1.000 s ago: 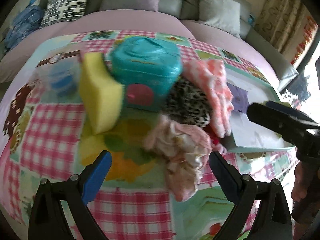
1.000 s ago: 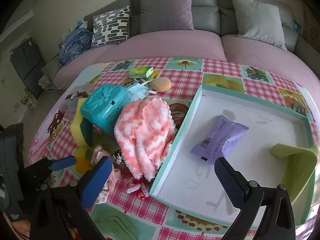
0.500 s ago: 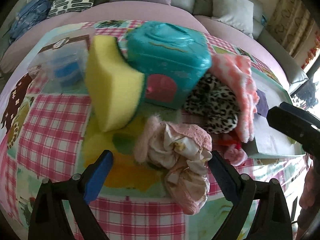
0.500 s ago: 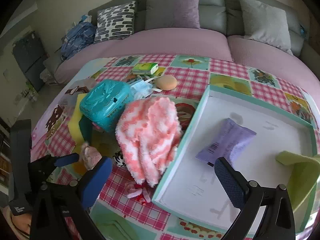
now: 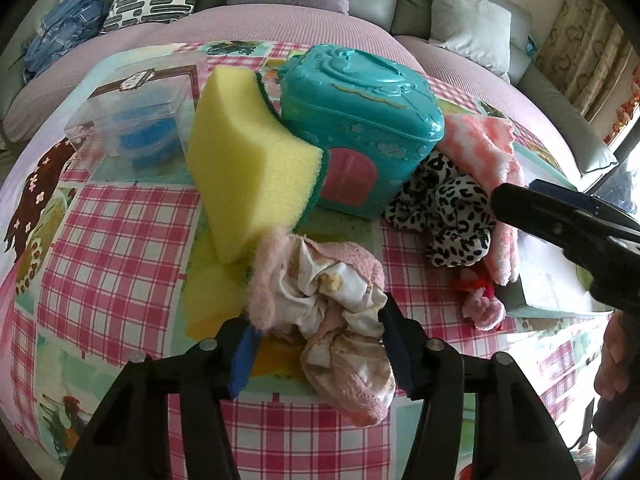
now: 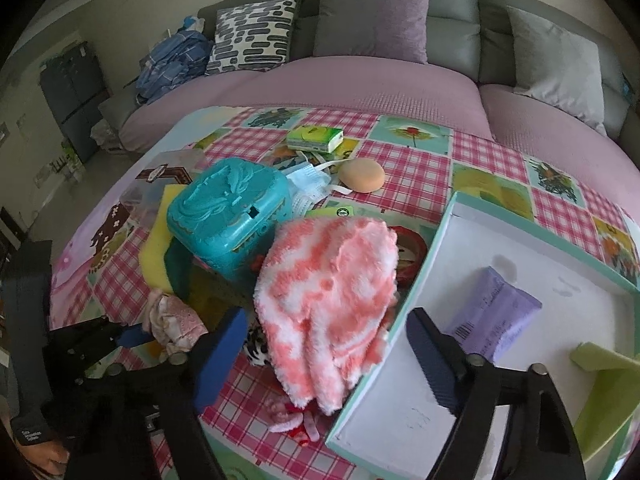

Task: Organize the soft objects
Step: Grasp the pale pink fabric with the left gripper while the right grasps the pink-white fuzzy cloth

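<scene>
A crumpled pink and white cloth (image 5: 320,300) lies on the checked tablecloth, in front of a yellow sponge (image 5: 248,172). My left gripper (image 5: 320,332) points down at the cloth. Its jaws are closing and both pads touch the cloth's sides. A fluffy coral and white cloth (image 6: 328,300) hangs over the rim of the white tray (image 6: 436,248). It sits between the fingers of my right gripper (image 6: 324,340), whose jaws are closing with gaps left on both sides. A leopard-print cloth (image 5: 452,208) lies partly under the coral one.
A teal toy box (image 5: 360,112) stands behind the cloths, and a clear plastic box (image 5: 128,120) at the far left. The tray holds a purple packet (image 6: 496,312) and a green piece (image 6: 608,380). Farther back lie a tissue pack (image 6: 316,138), a face mask (image 6: 308,184) and a peach puff (image 6: 362,176), then a sofa.
Both grippers came closer to the pile. The left jaws narrowed from wide apart onto the pink cloth. The right jaws narrowed around the coral cloth.
</scene>
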Available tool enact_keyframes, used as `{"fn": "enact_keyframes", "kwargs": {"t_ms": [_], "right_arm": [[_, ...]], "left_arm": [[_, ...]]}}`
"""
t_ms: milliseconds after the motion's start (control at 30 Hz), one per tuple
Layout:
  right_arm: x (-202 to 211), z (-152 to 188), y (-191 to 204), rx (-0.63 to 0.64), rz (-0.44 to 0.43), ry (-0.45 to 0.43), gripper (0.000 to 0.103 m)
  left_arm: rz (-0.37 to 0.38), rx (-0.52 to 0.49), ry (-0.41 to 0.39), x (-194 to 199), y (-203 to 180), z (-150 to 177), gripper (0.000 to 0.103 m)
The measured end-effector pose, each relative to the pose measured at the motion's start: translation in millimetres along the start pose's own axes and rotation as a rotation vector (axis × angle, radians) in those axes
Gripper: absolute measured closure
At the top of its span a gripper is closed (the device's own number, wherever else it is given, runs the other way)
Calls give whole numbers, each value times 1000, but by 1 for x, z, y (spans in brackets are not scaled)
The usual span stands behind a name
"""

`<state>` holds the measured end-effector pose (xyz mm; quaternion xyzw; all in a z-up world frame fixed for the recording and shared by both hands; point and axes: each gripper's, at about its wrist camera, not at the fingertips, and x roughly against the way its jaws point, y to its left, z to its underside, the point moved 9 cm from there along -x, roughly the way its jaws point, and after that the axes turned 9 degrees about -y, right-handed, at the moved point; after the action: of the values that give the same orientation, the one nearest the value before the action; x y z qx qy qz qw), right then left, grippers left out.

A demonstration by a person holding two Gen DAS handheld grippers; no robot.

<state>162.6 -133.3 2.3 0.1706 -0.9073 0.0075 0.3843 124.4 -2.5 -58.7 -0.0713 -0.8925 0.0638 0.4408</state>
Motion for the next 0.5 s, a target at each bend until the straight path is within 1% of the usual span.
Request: {"fn": "enact_keyframes", "kwargs": {"t_ms": [33, 167, 233, 300, 333, 433, 467, 500], "right_arm": [[-1, 0, 1, 3, 0, 1, 31], [-6, 0, 5, 18, -6, 10, 45], [-8, 1, 5, 11, -8, 17, 61], [-9, 3, 4, 2, -16, 19, 64], [-9, 3, 4, -4, -20, 18, 71], [-8, 3, 4, -10, -27, 14, 78], [-8, 3, 4, -13, -31, 11, 83], [-7, 2, 3, -18, -34, 8, 85]], "left_arm": [[0, -1, 0, 1, 2, 0, 47], [-2, -6, -2, 1, 2, 1, 47], [-3, -6, -2, 0, 2, 1, 47], [-3, -5, -2, 0, 1, 1, 47], [-2, -5, -1, 0, 1, 1, 47], [-2, -6, -1, -1, 1, 1, 47], [-2, -6, 0, -1, 1, 1, 47], [-2, -5, 0, -1, 0, 1, 47]]}}
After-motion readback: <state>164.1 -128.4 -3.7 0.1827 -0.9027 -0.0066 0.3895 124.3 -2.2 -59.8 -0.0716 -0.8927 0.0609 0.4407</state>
